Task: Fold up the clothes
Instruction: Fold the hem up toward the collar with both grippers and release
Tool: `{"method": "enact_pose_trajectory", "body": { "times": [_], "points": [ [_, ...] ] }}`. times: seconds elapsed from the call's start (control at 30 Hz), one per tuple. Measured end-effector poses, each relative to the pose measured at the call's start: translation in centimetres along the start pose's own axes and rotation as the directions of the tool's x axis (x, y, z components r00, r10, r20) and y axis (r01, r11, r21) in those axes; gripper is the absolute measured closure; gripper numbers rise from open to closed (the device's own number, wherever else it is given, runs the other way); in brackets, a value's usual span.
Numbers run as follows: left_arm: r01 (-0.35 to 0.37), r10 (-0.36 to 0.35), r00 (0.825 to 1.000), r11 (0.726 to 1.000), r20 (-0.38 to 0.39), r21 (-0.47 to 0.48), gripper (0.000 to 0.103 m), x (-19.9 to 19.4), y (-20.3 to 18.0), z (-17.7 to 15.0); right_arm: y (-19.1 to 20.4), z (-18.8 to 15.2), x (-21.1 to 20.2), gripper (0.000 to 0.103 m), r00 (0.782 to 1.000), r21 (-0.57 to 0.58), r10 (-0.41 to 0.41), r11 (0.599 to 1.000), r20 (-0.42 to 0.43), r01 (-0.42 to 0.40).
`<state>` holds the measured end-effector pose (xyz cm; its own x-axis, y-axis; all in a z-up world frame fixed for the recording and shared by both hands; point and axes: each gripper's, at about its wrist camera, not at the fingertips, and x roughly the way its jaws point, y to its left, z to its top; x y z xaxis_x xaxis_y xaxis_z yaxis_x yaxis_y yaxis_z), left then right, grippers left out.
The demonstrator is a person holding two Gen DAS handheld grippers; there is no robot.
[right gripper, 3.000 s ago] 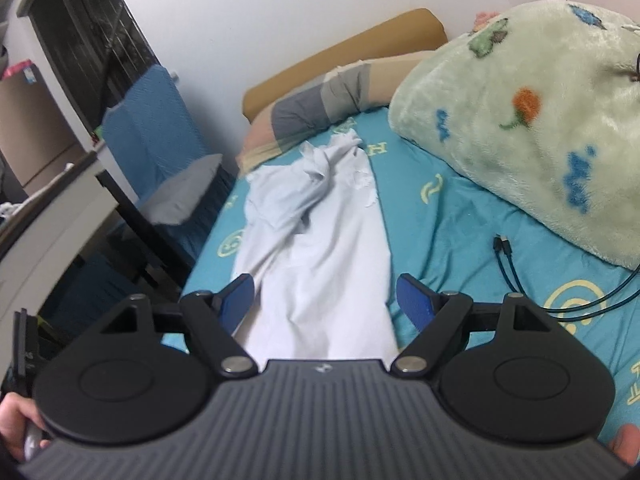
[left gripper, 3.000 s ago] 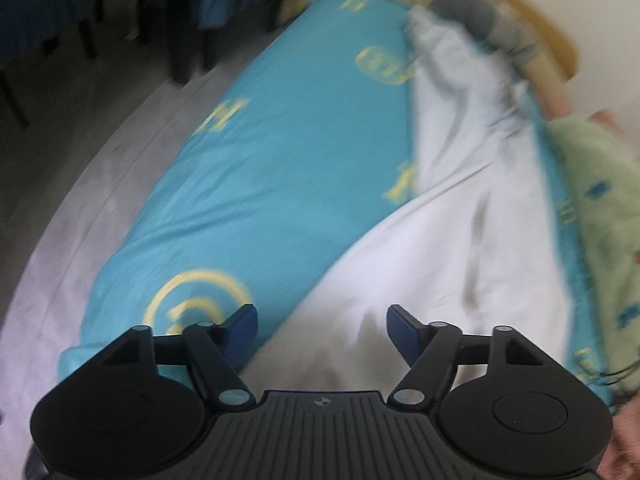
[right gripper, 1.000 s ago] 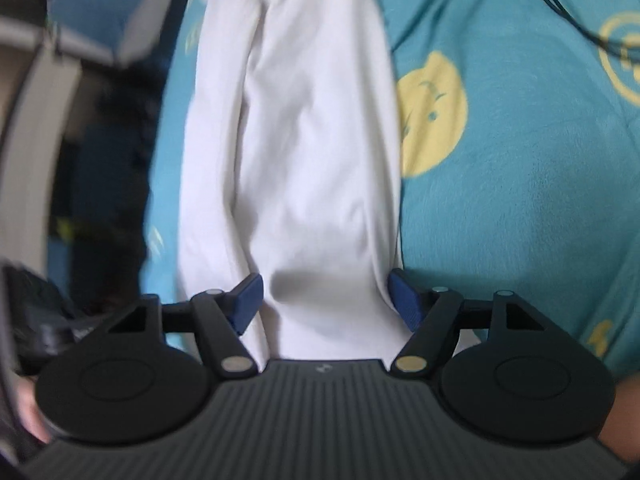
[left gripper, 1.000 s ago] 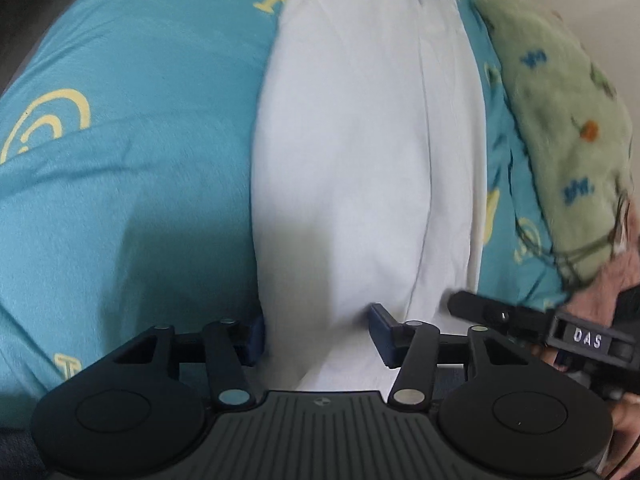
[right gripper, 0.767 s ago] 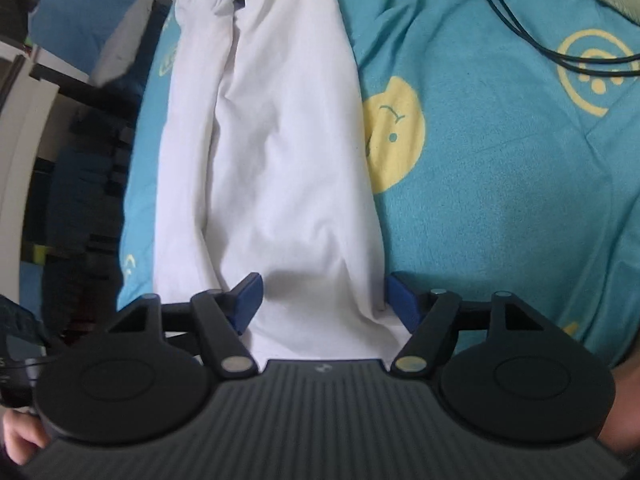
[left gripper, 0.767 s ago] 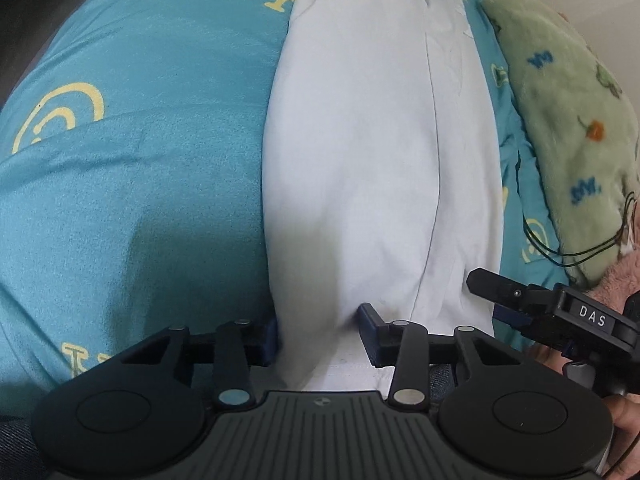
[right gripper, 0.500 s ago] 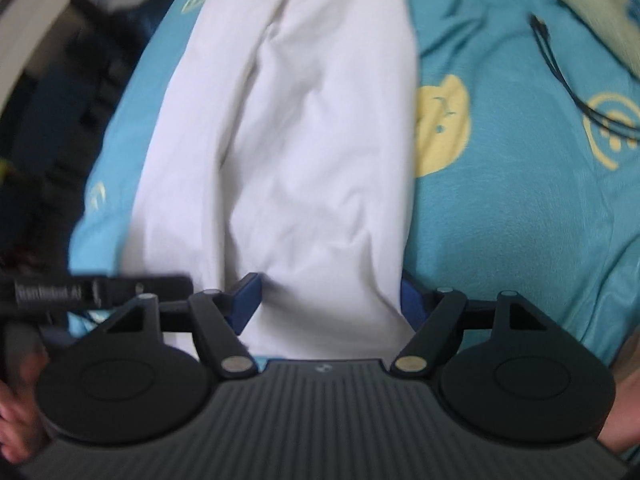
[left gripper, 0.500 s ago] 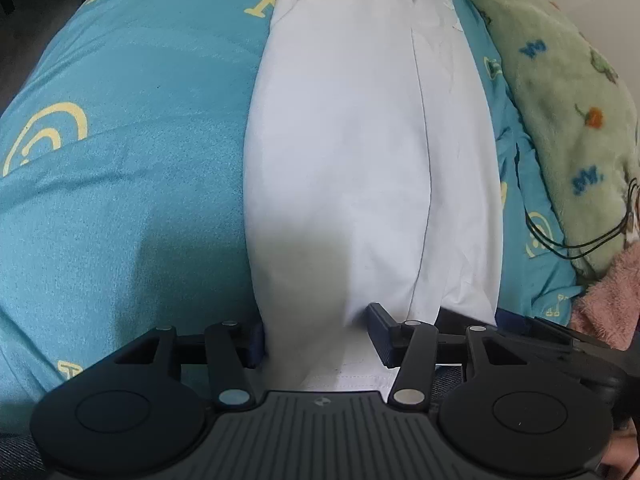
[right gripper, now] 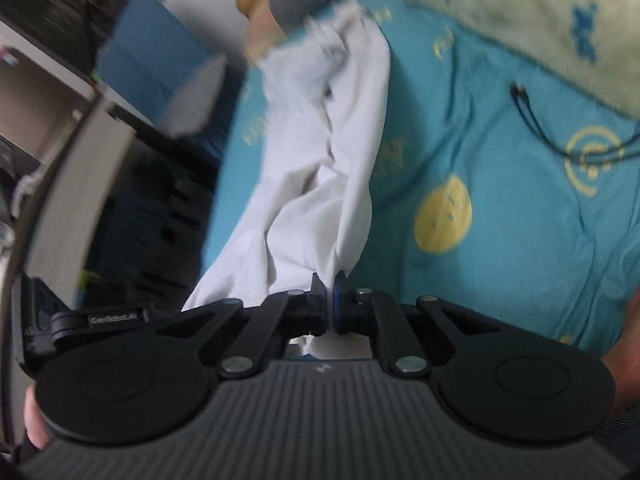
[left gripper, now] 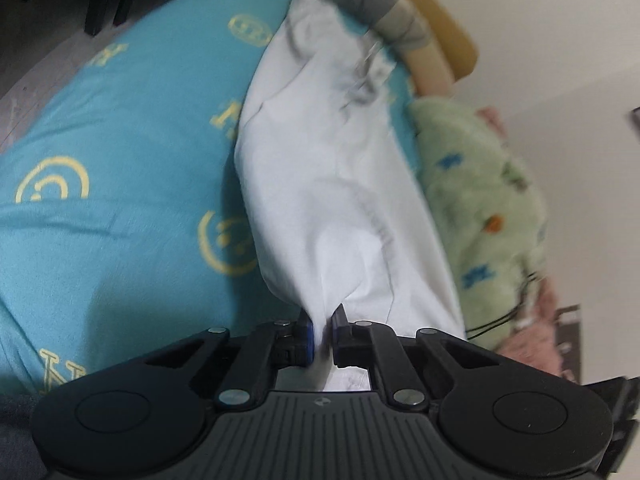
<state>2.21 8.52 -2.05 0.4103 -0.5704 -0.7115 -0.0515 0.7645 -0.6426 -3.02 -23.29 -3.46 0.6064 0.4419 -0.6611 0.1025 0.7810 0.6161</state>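
A white garment (left gripper: 340, 184) lies lengthwise on the turquoise bed sheet (left gripper: 120, 160), its far end bunched near the pillows. My left gripper (left gripper: 322, 320) is shut on the garment's near hem, and the cloth pulls up into a peak between its fingers. In the right wrist view the same garment (right gripper: 328, 160) runs away from me, and my right gripper (right gripper: 329, 286) is shut on the other near corner of the hem. The left gripper's body (right gripper: 100, 318) shows at the left of that view.
A green plush blanket (left gripper: 480, 184) lies to the right of the garment, also in the right wrist view (right gripper: 540, 20). A black cable (right gripper: 560, 132) lies on the sheet. Pillows (left gripper: 380, 4) are at the head. A blue chair (right gripper: 160, 64) and dark furniture stand left of the bed.
Both grippers have closed on the garment's near hem and lifted it. The cloth now bunches up towards the fingers, and both views have tilted up towards the head of the bed.
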Motion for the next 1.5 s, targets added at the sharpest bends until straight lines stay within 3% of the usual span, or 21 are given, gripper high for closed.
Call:
{"method": "enact_pose_trajectory", "body": {
  "times": [0.17,0.33,0.43,0.6,0.73,0.97,1.27,1.4,1.5],
  "points": [
    [0.083,-0.082,0.991,0.997,0.102,0.0,0.095,-6.0,-3.3,0.1,2.1,1.1,-3.5,0.097,0.995,-0.039,0.062,0.997,0.078,-0.059],
    [0.106,-0.108,0.989,0.994,0.1,0.023,0.095,-9.7,-4.5,-3.2,2.7,-1.3,-6.9,0.097,0.993,-0.095,0.078,0.993,0.091,-0.069],
    [0.104,-0.104,0.992,0.995,0.068,0.009,0.095,-9.9,-3.1,-5.8,1.6,-3.2,-7.5,0.097,0.994,-0.081,0.082,0.994,0.068,-0.077],
    [0.086,-0.086,0.996,0.996,0.038,-0.012,0.095,-7.3,-0.9,-5.9,0.6,-4.2,-7.1,0.097,0.995,-0.061,0.082,0.995,0.061,-0.079],
    [0.052,-0.051,0.998,0.998,0.033,-0.025,0.095,-4.6,-1.0,-3.2,0.5,-2.0,-5.6,0.097,0.992,-0.043,0.07,0.997,0.108,-0.066],
    [-0.049,0.044,0.992,0.998,0.122,0.042,0.095,0.1,-5.1,4.7,1.7,5.5,-0.6,0.097,0.986,-0.095,0.036,0.995,0.166,-0.021],
    [-0.15,0.102,0.947,0.979,0.303,0.137,0.094,10.8,-5.3,15.0,1.1,15.5,11.5,0.097,0.974,-0.201,-0.02,0.977,0.224,0.067],
    [-0.227,0.165,0.932,0.96,0.323,0.163,0.094,16.7,-3.6,18.4,0.0,18.0,18.2,0.097,0.973,-0.262,-0.061,0.958,0.223,0.12],
    [-0.301,0.225,0.924,0.926,0.309,0.226,0.094,20.7,-2.5,19.9,-0.9,18.8,22.2,0.096,0.973,-0.304,-0.079,0.942,0.217,0.144]
  ]
}}
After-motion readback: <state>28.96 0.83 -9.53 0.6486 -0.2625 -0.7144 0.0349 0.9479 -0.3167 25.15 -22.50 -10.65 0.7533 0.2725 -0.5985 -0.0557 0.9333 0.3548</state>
